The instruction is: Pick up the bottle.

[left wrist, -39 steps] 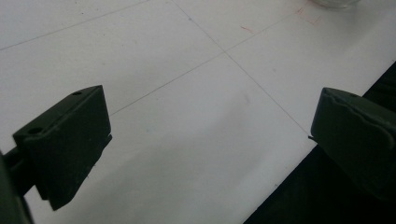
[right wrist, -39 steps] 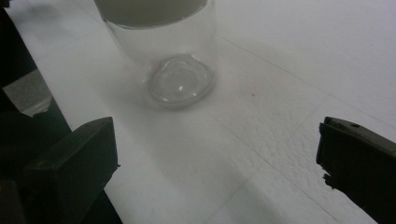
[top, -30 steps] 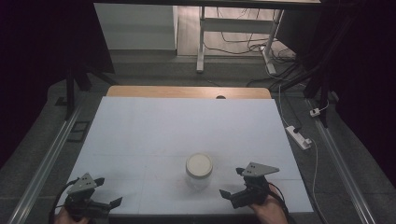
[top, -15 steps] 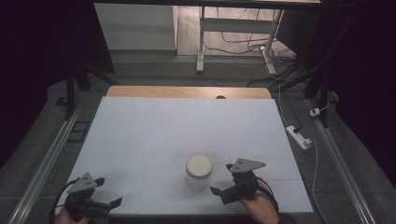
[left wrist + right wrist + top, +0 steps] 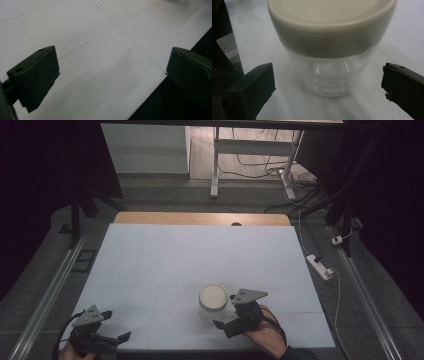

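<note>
A clear glass jar (image 5: 213, 303) with a cream lid stands upright on the white table top (image 5: 200, 255), near the front edge. My right gripper (image 5: 225, 312) is just right of it, open, jaws pointing left at the jar. In the right gripper view the jar (image 5: 329, 50) looms close between and just beyond the spread jaws of that gripper (image 5: 328, 87), untouched. My left gripper (image 5: 116, 325) sits at the front left corner, open. In the left gripper view the left gripper (image 5: 112, 75) holds nothing, with bare table and its edge under it.
A wooden strip (image 5: 200, 218) borders the table's far edge. On the floor to the right lie a white power strip (image 5: 320, 266) and cables. A metal rail (image 5: 50, 290) runs along the left side, and desk legs (image 5: 215, 165) stand beyond the table.
My right gripper has moved left, closing in on the jar until the jar sits just ahead of its open jaws. The left gripper has stayed put.
</note>
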`<act>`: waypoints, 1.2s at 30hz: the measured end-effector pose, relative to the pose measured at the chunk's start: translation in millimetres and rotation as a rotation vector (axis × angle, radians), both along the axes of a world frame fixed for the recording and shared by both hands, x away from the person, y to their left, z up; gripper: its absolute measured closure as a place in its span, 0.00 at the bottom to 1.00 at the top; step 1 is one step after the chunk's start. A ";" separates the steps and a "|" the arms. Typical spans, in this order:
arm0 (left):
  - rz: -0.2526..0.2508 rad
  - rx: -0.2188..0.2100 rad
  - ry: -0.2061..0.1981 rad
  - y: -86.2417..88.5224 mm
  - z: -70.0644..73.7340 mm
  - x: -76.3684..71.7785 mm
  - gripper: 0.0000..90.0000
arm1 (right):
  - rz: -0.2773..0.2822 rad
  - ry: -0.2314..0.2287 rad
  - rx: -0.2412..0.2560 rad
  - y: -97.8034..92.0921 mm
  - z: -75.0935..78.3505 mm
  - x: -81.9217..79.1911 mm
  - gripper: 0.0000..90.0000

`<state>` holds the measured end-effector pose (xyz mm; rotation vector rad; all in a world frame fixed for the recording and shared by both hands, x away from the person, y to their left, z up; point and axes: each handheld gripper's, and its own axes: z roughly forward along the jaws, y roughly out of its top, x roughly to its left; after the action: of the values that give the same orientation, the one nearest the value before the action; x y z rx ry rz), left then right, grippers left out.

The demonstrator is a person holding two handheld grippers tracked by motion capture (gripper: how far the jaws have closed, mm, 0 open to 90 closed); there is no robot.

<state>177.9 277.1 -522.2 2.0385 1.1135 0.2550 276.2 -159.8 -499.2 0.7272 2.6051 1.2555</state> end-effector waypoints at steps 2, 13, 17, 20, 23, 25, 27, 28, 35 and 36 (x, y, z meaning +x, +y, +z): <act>-0.001 0.001 0.001 -0.1 0.0 0.1 0.00 | 0.001 -0.004 -0.001 4.0 -1.3 1.9 0.00; -0.007 0.004 -0.001 -0.1 0.0 0.2 0.00 | 0.012 -0.021 0.039 21.5 -7.6 11.6 0.00; -0.009 0.004 -0.001 -0.2 0.0 0.2 0.00 | 0.004 -0.017 0.052 25.5 -9.8 15.6 0.00; -0.011 0.005 -0.001 -0.5 -0.2 0.2 0.00 | 0.006 -0.017 0.045 28.2 -11.7 17.7 0.00; -0.015 0.006 -0.001 -1.0 -0.2 0.1 0.00 | 0.001 -0.030 0.034 29.4 -12.5 18.3 0.02; -0.015 0.010 0.000 -1.2 -0.1 0.2 0.00 | 0.007 -0.030 0.038 28.8 -12.2 18.2 0.04; -0.017 0.011 -0.001 -1.4 -0.1 0.1 0.00 | 0.009 -0.053 0.028 28.9 -11.7 16.8 0.05; -0.017 0.012 -0.001 -1.6 -0.1 0.0 0.00 | 0.008 -0.061 0.023 29.0 -11.2 15.8 0.06; -0.020 0.017 -0.001 -2.0 -0.1 0.0 0.00 | 0.017 -0.080 0.020 27.8 -11.0 14.7 0.06; -0.022 0.017 -0.001 -2.1 -0.2 0.1 0.00 | 0.022 -0.081 0.018 27.7 -10.8 14.8 0.07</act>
<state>178.0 275.0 -522.4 2.0644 1.0914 0.2547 291.0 -132.2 -510.0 0.6390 2.5468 1.2884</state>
